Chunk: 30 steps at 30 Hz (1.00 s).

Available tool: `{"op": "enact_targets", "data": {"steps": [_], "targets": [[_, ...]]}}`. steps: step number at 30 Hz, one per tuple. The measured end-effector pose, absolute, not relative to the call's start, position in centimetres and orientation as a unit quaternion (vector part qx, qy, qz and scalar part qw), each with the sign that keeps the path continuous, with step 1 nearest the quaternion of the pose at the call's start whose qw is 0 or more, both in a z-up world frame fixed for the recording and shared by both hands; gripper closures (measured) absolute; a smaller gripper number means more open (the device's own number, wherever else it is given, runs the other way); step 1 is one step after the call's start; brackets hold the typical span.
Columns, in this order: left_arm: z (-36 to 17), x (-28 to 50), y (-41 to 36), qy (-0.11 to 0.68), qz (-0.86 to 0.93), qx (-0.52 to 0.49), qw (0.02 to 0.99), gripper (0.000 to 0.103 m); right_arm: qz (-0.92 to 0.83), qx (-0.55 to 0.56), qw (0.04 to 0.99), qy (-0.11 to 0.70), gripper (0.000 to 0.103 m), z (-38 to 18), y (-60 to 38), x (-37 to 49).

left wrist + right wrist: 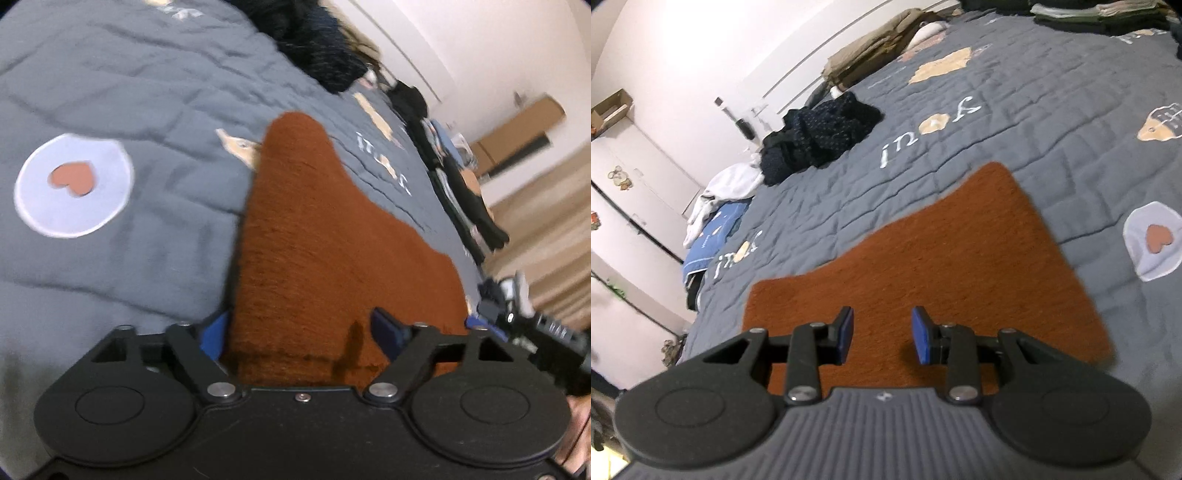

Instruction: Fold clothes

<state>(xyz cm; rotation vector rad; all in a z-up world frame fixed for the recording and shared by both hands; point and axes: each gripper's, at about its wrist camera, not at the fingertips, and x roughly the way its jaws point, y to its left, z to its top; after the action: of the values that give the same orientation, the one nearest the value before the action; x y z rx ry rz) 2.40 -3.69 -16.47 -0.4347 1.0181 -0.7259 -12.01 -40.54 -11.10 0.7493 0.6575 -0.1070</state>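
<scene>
A rust-brown knitted garment [923,266] lies flat on the grey quilted bedspread [1015,122]. My right gripper [882,338] hovers over its near edge, open, with nothing between its blue pads [921,338]. In the left wrist view the same garment [314,229] runs up between the fingers of my left gripper [299,332], whose jaws stand wide apart on either side of the cloth, so it is open. One narrow end of the garment points away across the bed. The right gripper [535,325] shows at the right edge of that view, beside the garment.
A dark crumpled garment [820,136] lies on the bed, with white cloth [727,184] and a blue folded item [713,232] near the bed's edge. Folded stacks [1089,13] sit at the far side. Dark clothes [465,195] line the bed's edge. The wall [701,55] lies beyond.
</scene>
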Motion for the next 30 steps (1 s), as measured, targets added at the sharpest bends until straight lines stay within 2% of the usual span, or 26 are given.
{"op": "enact_targets", "data": {"steps": [2,4,5,7,9,13,17,23,27,30], "targets": [[-16.5,2.0,-4.0,0.462,-0.331,-0.196,0.799,0.024,-0.048,0.361,0.876,0.317,0.069,-11.2,-40.5,-11.9],[-16.5,1.8,-3.9,0.450,-0.322,-0.204,0.807,0.033,-0.043,0.361,0.876,0.318,0.069,-11.4,-40.4,-11.8],[-16.4,1.9,-3.9,0.449,-0.319,-0.205,0.809,0.034,-0.042,0.360,0.876,0.319,0.069,-11.4,-40.4,-11.7],[-15.7,2.1,-4.1,0.444,-0.315,-0.195,0.816,0.052,-0.041,0.364,0.874,0.319,0.069,-11.5,-40.5,-11.4],[-15.0,2.1,-4.5,0.431,-0.320,-0.182,0.824,0.058,-0.041,0.370,0.872,0.318,0.069,-11.6,-40.6,-11.1],[-13.7,1.5,-5.8,0.410,-0.335,-0.159,0.833,0.066,-0.035,0.377,0.870,0.317,0.069,-11.8,-40.7,-10.4],[-11.9,-0.1,-8.5,0.369,-0.369,-0.099,0.847,0.070,-0.033,0.382,0.868,0.316,0.069,-11.8,-40.7,-9.9],[-9.3,-2.5,-12.5,0.303,-0.415,-0.007,0.858,0.070,0.026,0.406,0.861,0.303,0.068,-10.9,-40.9,-9.8],[-9.8,-4.8,-15.8,0.289,-0.441,0.046,0.848,0.070,0.067,0.414,0.863,0.282,0.057,-10.2,-41.1,-10.3],[-10.5,-5.6,-17.7,0.288,-0.452,0.081,0.840,0.064,0.069,0.412,0.860,0.292,0.050,-10.4,-41.4,-10.3]]}}
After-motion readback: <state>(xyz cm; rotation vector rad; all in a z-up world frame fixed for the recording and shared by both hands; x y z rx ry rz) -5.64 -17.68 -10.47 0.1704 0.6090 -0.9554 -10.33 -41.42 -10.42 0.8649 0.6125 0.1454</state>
